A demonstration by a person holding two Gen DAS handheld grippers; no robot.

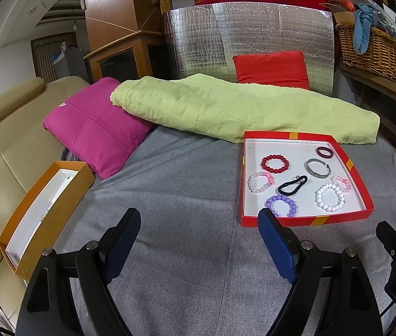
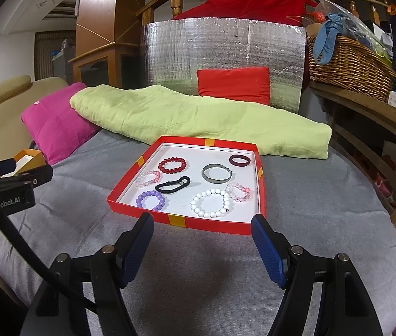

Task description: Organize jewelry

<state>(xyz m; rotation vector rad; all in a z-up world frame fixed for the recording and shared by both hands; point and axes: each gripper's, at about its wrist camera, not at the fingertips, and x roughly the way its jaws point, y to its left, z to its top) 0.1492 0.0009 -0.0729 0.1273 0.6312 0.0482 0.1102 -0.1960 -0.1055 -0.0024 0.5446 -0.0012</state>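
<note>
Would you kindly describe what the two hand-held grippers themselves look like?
Both look alike. The left hand-held gripper has black plastic linkage arms with silver pivot pins and two long fingers faced with dark blue ribbed pads. The right hand-held gripper is built the same. In the right wrist view the left unit's black body bears white lettering and trails a black cable.

Bracelets (image 2: 212, 203) lie in a shallow tray (image 2: 186, 222) on the bed (image 2: 226, 266), a folded blanket (image 2: 198, 120) behind it, an open box (image 1: 44, 224) far left.

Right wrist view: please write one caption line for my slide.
Open right hand-held gripper before a red tray holding eight bracelets and bands on a grey cover.
</note>
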